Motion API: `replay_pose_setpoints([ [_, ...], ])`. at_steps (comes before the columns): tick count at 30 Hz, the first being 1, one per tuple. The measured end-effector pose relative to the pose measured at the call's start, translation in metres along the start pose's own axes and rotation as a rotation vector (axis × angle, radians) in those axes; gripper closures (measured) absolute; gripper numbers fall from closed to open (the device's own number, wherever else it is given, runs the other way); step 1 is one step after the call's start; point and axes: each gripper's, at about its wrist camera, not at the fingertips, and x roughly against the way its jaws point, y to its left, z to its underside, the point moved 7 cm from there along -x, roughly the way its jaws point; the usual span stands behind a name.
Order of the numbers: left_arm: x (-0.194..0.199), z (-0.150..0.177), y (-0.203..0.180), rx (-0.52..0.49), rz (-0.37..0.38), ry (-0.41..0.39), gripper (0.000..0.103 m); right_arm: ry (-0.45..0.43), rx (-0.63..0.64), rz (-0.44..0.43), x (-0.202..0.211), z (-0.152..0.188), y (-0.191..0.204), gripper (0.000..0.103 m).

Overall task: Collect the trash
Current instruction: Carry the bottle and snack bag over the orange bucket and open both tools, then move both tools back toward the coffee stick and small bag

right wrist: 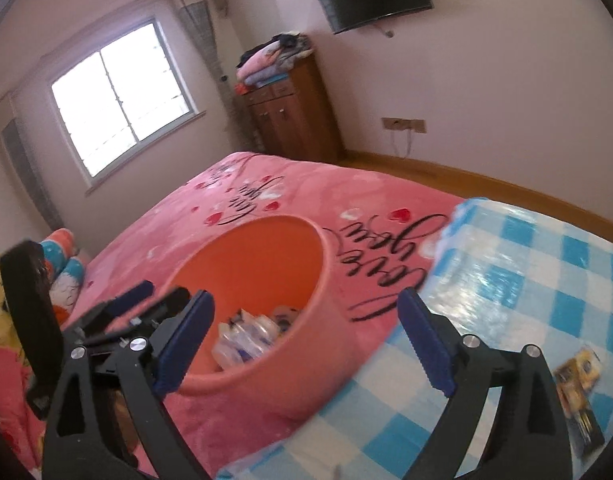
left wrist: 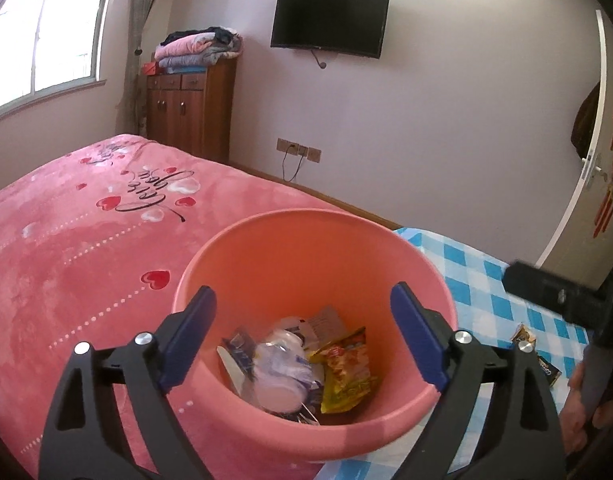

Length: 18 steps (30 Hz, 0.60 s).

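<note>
The pink bin [left wrist: 314, 264] sits on the bed [left wrist: 66, 248] within reach, already holding wrappers [left wrist: 344, 372]. Both the left gripper [left wrist: 302, 344] and right gripper [right wrist: 306, 344] have jaws open and empty — one snack wrapper [right wrist: 578, 392] waits on the checkered cloth [right wrist: 526, 272].

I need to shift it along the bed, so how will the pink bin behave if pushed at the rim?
The pink bin probably tips rather than slides: it stands on a soft blanket, partly over the checked cloth. It looks light, since only wrappers and thin plastic lie inside. Pushing low on the wall seems safer.
</note>
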Motion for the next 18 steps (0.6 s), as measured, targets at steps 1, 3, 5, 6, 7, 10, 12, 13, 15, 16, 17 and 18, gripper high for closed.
replay_pose_setpoints([
  [1,0.001,0.0,-0.002,-0.003,0.002,-0.003,0.013,-0.005,-0.005,0.007,0.004,0.004,-0.004,0.012],
  [3,0.006,0.001,-0.008,-0.007,0.013,-0.007,0.013,-0.026,-0.01,0.028,0.015,0.013,-0.012,0.012],
  [5,0.01,0.004,-0.015,-0.009,0.025,-0.01,0.013,-0.045,0.0,0.055,0.026,0.02,-0.017,0.011],
  [6,0.011,0.005,-0.019,-0.011,0.031,-0.01,0.012,-0.055,0.008,0.072,0.031,0.024,-0.019,0.011],
  [7,0.013,0.006,-0.022,-0.013,0.037,-0.01,0.012,-0.064,0.014,0.087,0.036,0.027,-0.022,0.011],
  [10,0.018,0.011,-0.032,-0.023,0.059,-0.01,0.012,-0.089,0.022,0.122,0.051,0.037,-0.03,0.011],
  [12,0.021,0.015,-0.042,-0.031,0.073,-0.006,0.012,-0.103,0.018,0.139,0.061,0.043,-0.037,0.011],
  [13,0.022,0.016,-0.046,-0.035,0.079,-0.005,0.012,-0.105,0.015,0.145,0.064,0.045,-0.04,0.011],
  [15,0.024,0.019,-0.054,-0.044,0.091,-0.001,0.012,-0.109,0.011,0.159,0.072,0.052,-0.046,0.011],
  [16,0.025,0.02,-0.059,-0.05,0.097,0.001,0.012,-0.112,0.009,0.168,0.076,0.054,-0.048,0.01],
  [17,0.026,0.022,-0.064,-0.058,0.103,0.002,0.012,-0.114,0.007,0.179,0.079,0.057,-0.051,0.008],
  [18,0.028,0.023,-0.069,-0.065,0.107,0.002,0.012,-0.114,0.006,0.185,0.081,0.06,-0.054,0.008],
])
